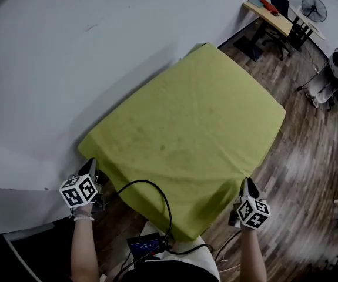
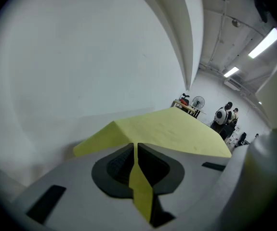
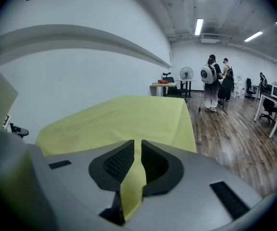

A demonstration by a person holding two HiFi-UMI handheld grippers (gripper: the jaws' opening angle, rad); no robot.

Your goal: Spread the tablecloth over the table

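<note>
Yellow-green tablecloth [image 1: 186, 128]: lying spread flat, stretching lengthwise away toward the upper right.
Pinching its near corners with left gripper [image 1: 90, 170] and right gripper [image 1: 248, 188].

The yellow-green tablecloth [image 1: 192, 128] lies spread flat with its sides hanging down; a white wall [image 1: 69, 51] is just beside its left side and a wooden floor [image 1: 310, 157] is on its right. The left tool [image 1: 90, 168] is at the near left corner of the tablecloth and the right tool [image 1: 249, 185] is at its near right corner. Well beyond its far right corner stand a wooden desk [image 1: 271, 15] and a fan [image 1: 314, 7].
</note>
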